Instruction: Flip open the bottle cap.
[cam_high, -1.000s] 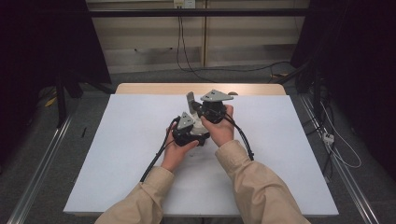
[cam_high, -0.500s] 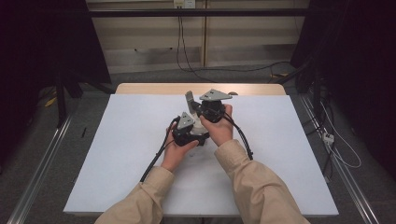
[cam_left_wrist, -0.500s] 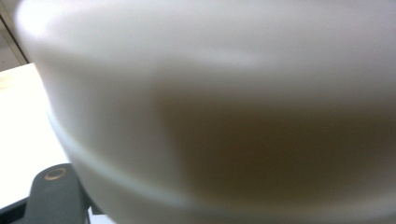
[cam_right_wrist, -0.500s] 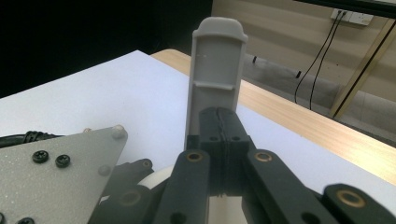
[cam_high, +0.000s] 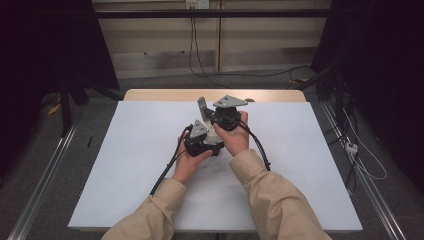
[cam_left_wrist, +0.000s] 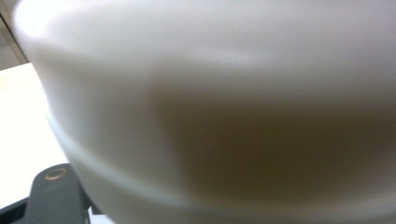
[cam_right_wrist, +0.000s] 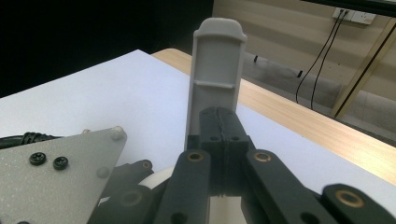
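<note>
On the white table (cam_high: 125, 165), from left to right:
Count: two hand-held grippers, two hands, two beige sleeves, one grey upright piece.
Left hand (cam_high: 187, 162): grips the left gripper (cam_high: 202, 140) from below, near the table's middle; a black cable (cam_high: 167, 170) trails back toward the near-left.
Left gripper state: cannot tell. In the left gripper view a blurred pale surface (cam_left_wrist: 224, 107) sits right against the lens, with one dark link and a brass rivet (cam_left_wrist: 55, 174) at the bottom left.
Right hand (cam_high: 235, 137): holds the right gripper (cam_high: 206, 111) just beyond and right of the left one, the two bodies close together.
Right gripper state: jaws pressed together in the right gripper view (cam_right_wrist: 219, 126), nothing seen between them.
Grey upright piece (cam_right_wrist: 217, 70): a plain moulded grey plastic tab with a rounded top, standing just behind the closed jaws.
Grey plate (cam_right_wrist: 51, 182): speckled, two black screws, at the near left of the right gripper view.
Writing: none legible.
</note>
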